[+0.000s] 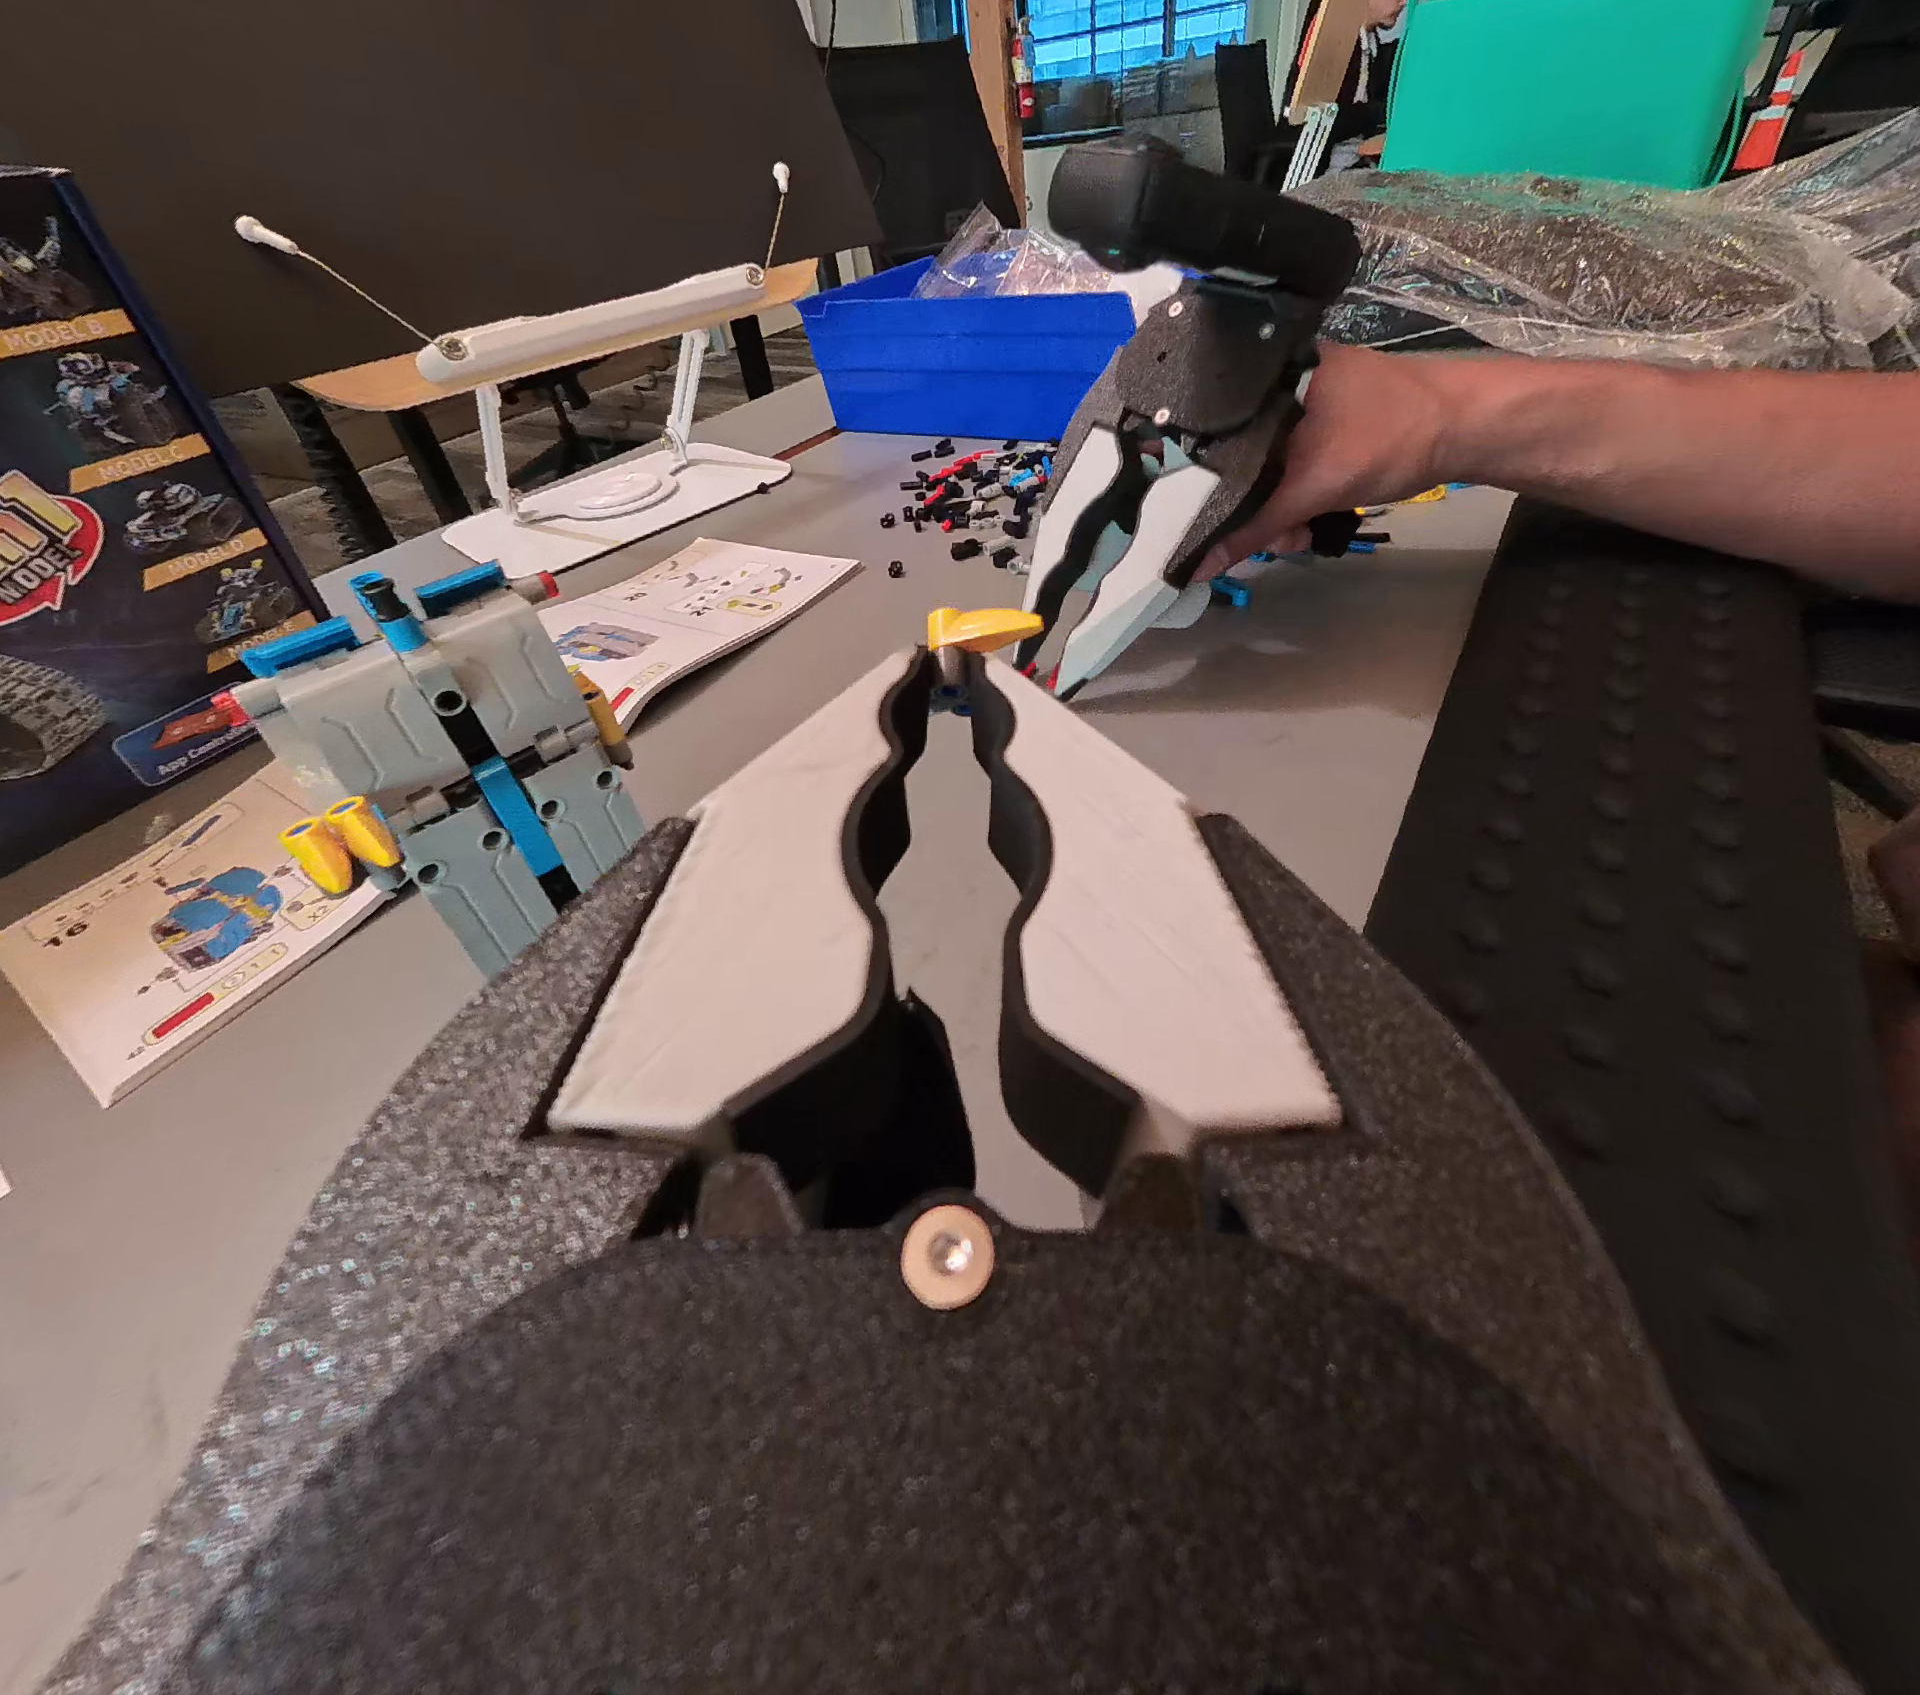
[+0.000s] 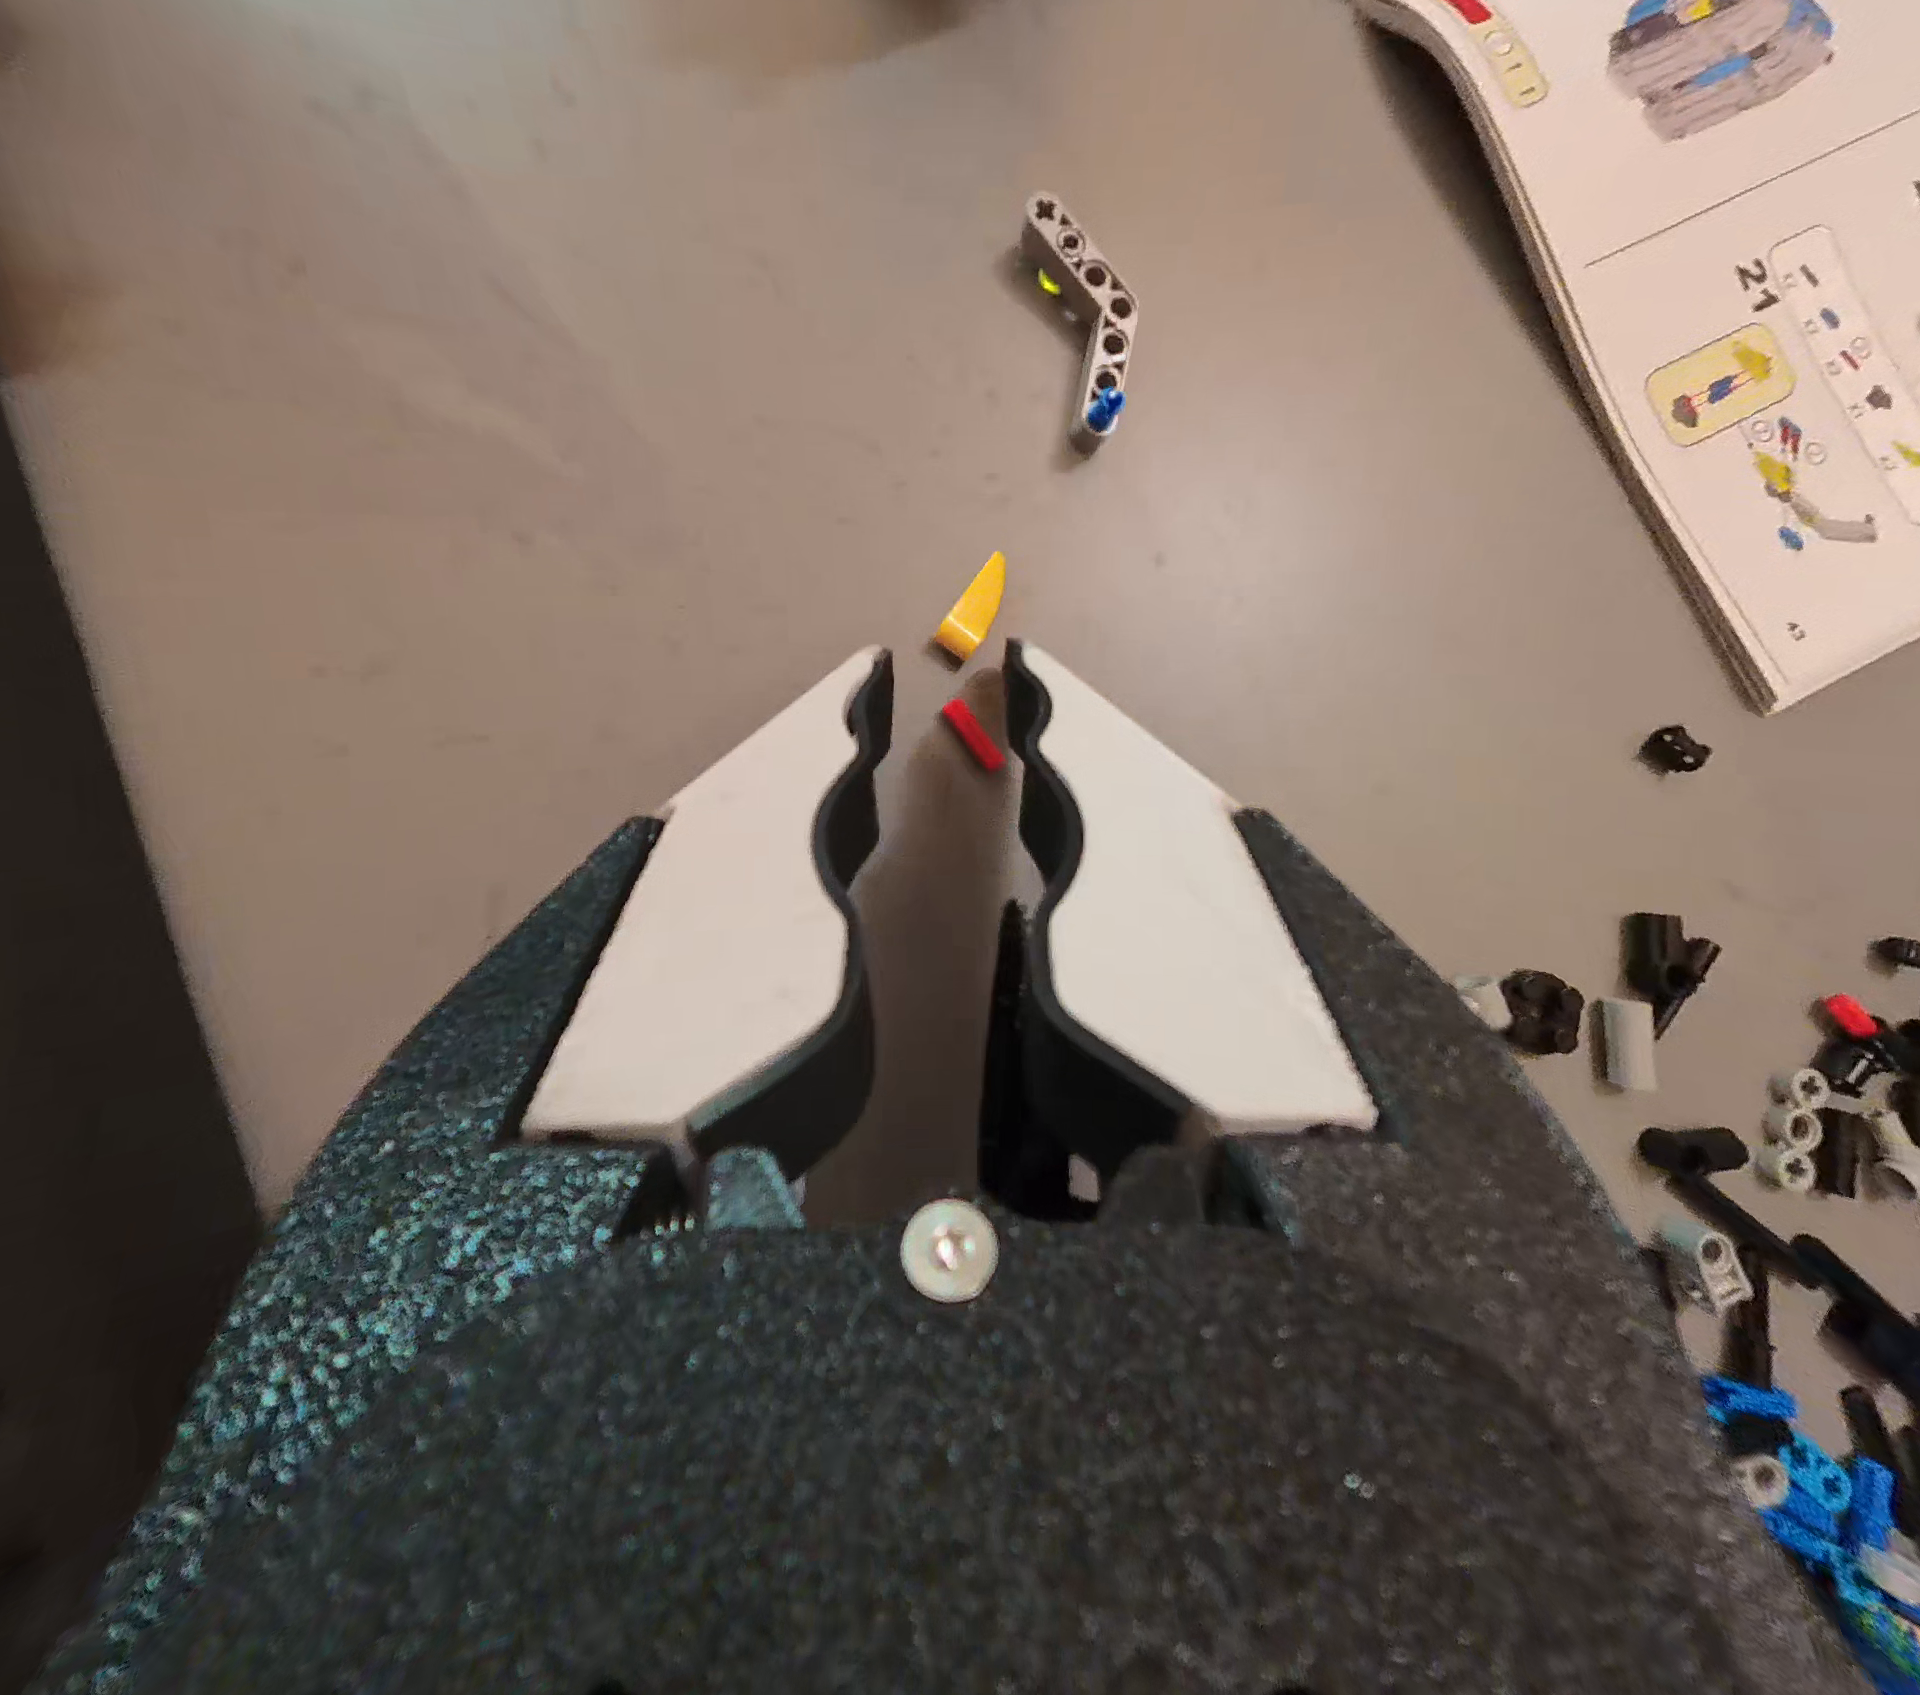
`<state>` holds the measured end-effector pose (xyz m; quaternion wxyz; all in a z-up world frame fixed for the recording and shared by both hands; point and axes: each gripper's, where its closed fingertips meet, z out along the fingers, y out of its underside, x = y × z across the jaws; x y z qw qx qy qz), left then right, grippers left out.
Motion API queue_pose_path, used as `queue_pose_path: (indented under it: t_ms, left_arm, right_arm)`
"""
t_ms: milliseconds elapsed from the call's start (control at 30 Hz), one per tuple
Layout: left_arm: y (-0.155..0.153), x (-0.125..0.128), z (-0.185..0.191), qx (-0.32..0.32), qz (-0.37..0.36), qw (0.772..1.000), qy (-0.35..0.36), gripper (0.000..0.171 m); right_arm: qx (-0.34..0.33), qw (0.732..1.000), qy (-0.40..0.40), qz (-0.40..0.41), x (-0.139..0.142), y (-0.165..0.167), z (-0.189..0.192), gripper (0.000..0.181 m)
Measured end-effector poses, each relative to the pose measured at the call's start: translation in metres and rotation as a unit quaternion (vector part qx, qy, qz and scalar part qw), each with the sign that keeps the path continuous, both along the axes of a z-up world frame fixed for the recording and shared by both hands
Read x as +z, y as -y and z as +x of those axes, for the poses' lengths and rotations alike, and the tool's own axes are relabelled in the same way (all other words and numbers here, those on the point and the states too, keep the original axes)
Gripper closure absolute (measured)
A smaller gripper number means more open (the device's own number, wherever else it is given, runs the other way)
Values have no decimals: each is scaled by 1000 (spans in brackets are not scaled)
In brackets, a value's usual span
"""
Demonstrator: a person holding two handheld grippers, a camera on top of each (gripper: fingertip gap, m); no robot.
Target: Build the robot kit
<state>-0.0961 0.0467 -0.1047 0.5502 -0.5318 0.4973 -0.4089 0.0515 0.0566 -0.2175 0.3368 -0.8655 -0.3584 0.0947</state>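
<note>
The right gripper point(image 2: 948, 658) stood open around a small red plastic pin point(image 2: 974, 733) on the grey table point(image 2: 520, 398), just behind a yellow plastic wedge point(image 2: 975, 606), while the left gripper point(image 1: 951, 669) hovered nearby, narrowly parted and empty.

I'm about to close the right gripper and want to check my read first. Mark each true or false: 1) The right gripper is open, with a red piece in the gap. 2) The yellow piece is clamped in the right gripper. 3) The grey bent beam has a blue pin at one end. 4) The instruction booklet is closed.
1) True. The right gripper is open, and the red piece shows in the gap between its fingers.
2) False. The yellow piece lies on the table just past the fingertips, ungripped.
3) True. The grey bent beam carries a blue pin at its near end.
4) False. The instruction booklet lies open.
</note>
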Motion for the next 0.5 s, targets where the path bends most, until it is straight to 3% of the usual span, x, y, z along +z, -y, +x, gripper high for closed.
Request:
queue_pose_path:
  t_ms: [300,500]
  left_arm:
    - [0,0,0,-2,0,1000,-1,165]
    - [1,0,0,-3,0,1000,-1,165]
  right_arm:
    - [28,998,-47,-28,-2,6,-20,165]
    - [29,999,-23,1,-1,0,-19,164]
